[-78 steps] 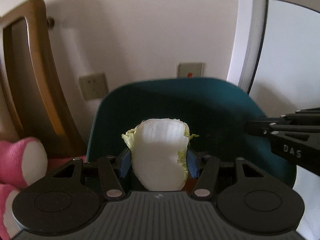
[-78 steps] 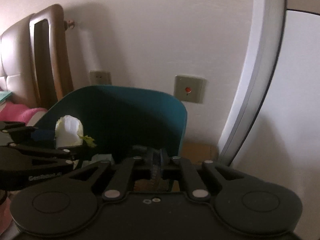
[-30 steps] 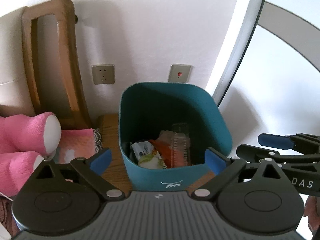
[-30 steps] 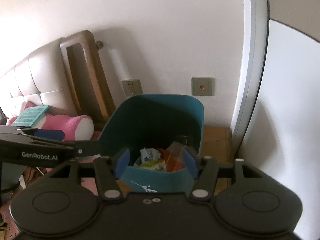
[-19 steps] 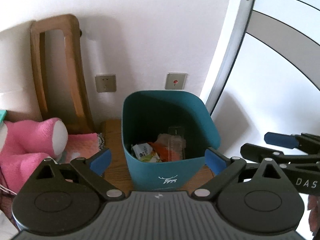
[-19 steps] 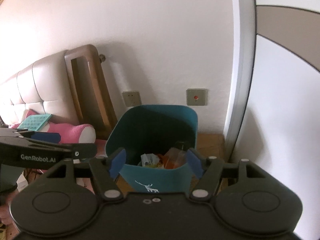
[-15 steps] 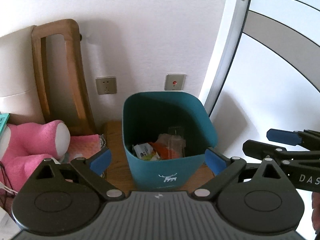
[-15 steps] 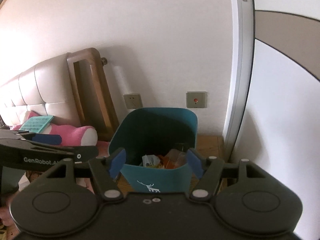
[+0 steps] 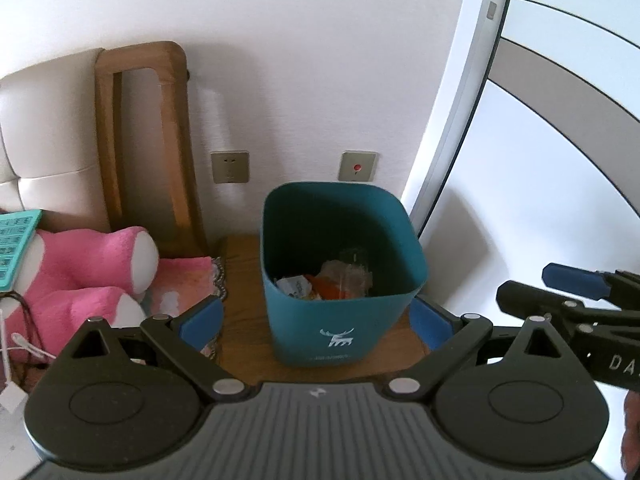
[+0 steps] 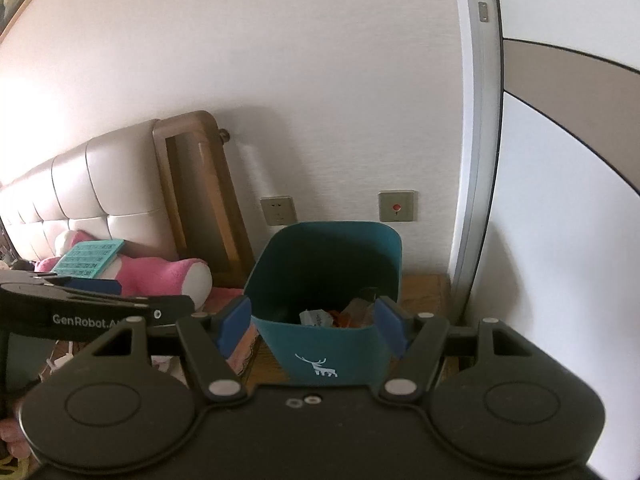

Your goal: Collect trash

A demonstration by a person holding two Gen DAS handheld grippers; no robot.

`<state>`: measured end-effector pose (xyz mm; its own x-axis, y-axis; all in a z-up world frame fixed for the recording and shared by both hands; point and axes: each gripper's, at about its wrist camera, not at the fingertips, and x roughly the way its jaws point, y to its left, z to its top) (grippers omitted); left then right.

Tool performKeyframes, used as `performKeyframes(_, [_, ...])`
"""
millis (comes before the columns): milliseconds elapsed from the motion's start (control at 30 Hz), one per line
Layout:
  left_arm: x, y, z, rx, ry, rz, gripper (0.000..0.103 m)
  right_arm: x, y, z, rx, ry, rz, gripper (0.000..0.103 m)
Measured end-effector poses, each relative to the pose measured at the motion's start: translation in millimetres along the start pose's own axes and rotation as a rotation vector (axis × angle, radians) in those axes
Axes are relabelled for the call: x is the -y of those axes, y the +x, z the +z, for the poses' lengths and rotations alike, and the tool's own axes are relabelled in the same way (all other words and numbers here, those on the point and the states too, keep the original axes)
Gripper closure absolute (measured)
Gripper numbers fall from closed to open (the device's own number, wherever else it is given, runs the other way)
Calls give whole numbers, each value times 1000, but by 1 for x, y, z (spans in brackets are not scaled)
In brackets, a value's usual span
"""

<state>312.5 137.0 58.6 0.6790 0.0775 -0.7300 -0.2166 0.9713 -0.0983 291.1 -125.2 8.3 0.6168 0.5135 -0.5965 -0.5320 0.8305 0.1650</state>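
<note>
trash [image 9: 326, 280] sits half hidden, jumbled inside the teal bin [image 9: 340, 332].

Smooth matt plastic bin [image 9: 340, 322]

Both wrist views look forward and down at the teal bin [image 9: 340, 320] [image 10: 328, 344] standing against the wall, each from above and a little back. The left view sits left of the right one and closer. Both share the bin, the two wall plates, the wooden bed frame [image 9: 140, 140] [image 10: 196, 200] and the pink plush [image 9: 92, 264] [image 10: 160, 276].
</note>
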Motion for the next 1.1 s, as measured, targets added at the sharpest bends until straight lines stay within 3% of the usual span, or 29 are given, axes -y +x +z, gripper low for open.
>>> performKeyframes(467, [9,-39,-9,6,3,16,3,-11,-38,-5,15,-34,1,35])
performKeyframes(1100, [8,-60,-15,12,-20,22,3,-13,-53,-5,12,-29,-4,35])
